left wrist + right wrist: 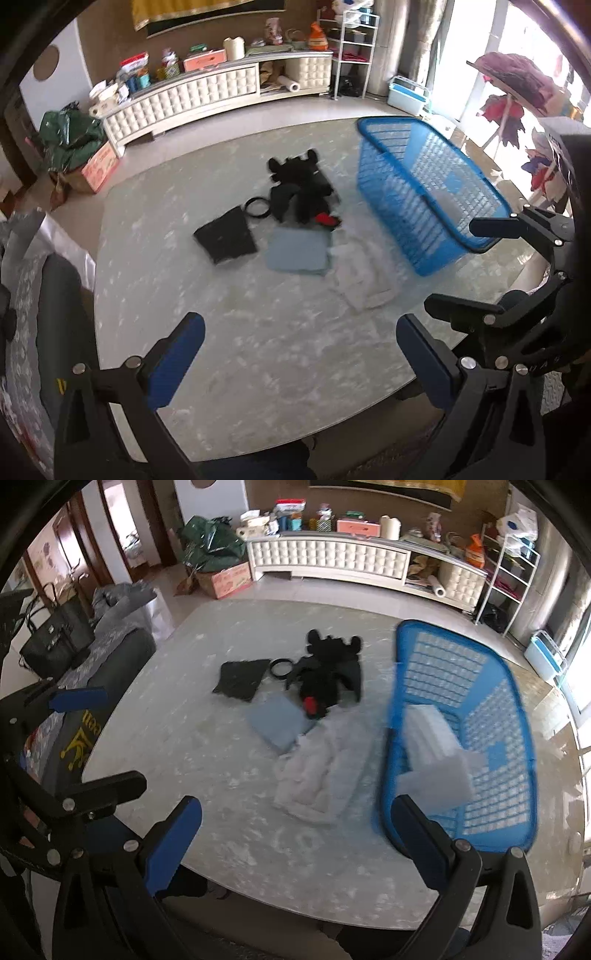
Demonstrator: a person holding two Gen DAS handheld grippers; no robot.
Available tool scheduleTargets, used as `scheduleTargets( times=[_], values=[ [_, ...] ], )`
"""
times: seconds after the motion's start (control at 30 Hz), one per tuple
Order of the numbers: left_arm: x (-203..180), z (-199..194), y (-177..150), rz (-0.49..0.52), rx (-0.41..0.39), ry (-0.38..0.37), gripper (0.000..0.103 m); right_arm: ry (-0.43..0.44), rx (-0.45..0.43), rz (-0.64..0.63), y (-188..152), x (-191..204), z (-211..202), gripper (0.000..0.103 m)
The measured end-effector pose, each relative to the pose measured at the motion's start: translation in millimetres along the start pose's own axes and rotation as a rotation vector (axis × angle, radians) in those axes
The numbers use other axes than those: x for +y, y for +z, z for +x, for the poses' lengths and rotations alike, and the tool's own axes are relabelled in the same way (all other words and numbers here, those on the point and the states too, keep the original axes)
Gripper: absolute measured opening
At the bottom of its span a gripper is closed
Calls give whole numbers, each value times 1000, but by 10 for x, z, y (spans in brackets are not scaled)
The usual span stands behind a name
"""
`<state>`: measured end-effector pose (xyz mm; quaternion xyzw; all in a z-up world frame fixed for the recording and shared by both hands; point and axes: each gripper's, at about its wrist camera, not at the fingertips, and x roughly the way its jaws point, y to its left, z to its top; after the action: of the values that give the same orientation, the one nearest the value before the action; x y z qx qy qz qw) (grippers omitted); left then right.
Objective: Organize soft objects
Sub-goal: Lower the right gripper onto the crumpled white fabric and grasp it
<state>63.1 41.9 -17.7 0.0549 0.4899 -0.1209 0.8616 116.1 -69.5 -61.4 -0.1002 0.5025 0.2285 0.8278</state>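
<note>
A heap of soft things lies at the middle of the pale marbled desk. Farthest back is a black plush toy with rounded ears, a small red patch showing at its near end. Just left of it sits a black ring-shaped band, and beside that a flat black folded cloth. In front of the plush lies a square grey-blue folded cloth, its right edge touching a crumpled white towel that spreads toward the near side of the desk.

To the right of the pile stands a blue plastic lattice laundry basket, tilted and blurred; in the right wrist view a pale grey folded cloth rests inside the basket against its near wall.

The left hand-held gripper hangs over the near edge of the desk with its blue-padded jaws spread wide, grasping nothing. The right hand-held gripper is likewise released, its right finger just in front of the basket's near rim.

Beyond the desk, a white tufted low cabinet runs along the wall, cluttered on top.
</note>
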Motion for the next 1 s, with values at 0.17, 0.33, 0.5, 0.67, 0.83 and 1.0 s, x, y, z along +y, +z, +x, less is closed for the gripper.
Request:
scheduleTargets(
  times=[0.17,0.33,0.5,0.67,0.83,1.0],
  values=[
    [296,85,-184,-47,22,-4,103,10,28,-17,39,235,211,103],
    [510,240,-325,-76,48,-13,103,21,65,-19,72,359,422,103],
    [636,451,-383,-100,75,-26,103,23,113,-14,86,410,663,103],
    [751,732,-404,-128,104,-47,103,-19,148,16,113,383,919,103],
    [772,995,-371,-118,102,-74,103,-102,186,86,118,276,1170,103],
    [742,1219,-279,-89,101,-93,103,-143,217,124,110,157,1344,103]
  ],
)
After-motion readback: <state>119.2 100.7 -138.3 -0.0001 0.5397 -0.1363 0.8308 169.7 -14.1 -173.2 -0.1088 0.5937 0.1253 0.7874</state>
